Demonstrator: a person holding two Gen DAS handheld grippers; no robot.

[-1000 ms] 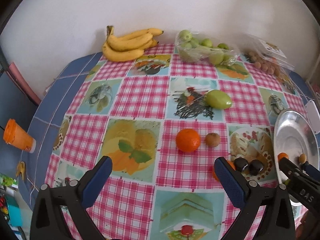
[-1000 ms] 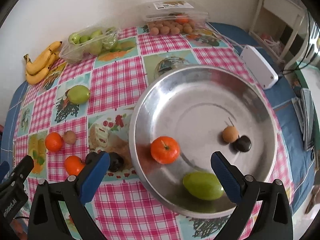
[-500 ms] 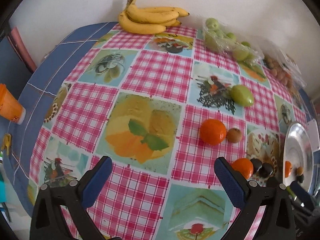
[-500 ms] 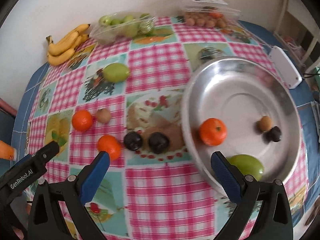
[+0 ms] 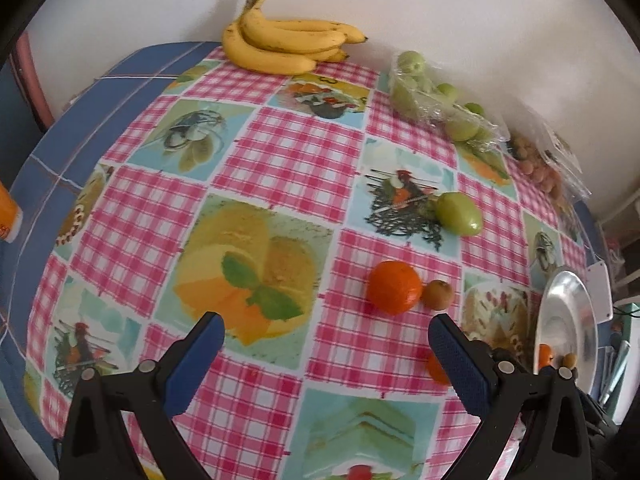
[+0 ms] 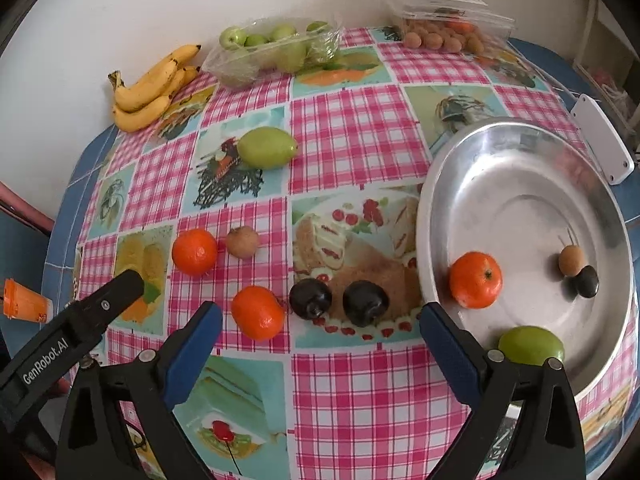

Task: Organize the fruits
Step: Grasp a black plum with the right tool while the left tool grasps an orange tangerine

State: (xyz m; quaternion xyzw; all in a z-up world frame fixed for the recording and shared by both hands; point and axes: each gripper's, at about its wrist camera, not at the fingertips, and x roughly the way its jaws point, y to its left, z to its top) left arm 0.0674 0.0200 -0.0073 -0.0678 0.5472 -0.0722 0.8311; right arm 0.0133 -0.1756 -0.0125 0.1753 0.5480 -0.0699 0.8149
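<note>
Four fruits already lie in the metal dish [image 6: 460, 168]: one orange [image 6: 475, 279], one green mango [image 6: 531, 345], one brown fruit, one dark plum. Six wait on the tablecloth [image 6: 352, 128]: two oranges, two dark plums [image 6: 311, 300], one mango [image 6: 266, 147], one brown fruit [image 6: 242, 242]. The right gripper [image 6: 320, 332] is closing on nothing; the left gripper [image 5: 326, 350] gapes empty.

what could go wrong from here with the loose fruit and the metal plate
1. The right hand-held gripper is closing with nothing between its fingers; the two dark plums and the orange lie close together, so it could nudge one rolling.
2. The metal plate is shallow; the round fruit in it, like the orange, could roll when more is dropped in.
</note>
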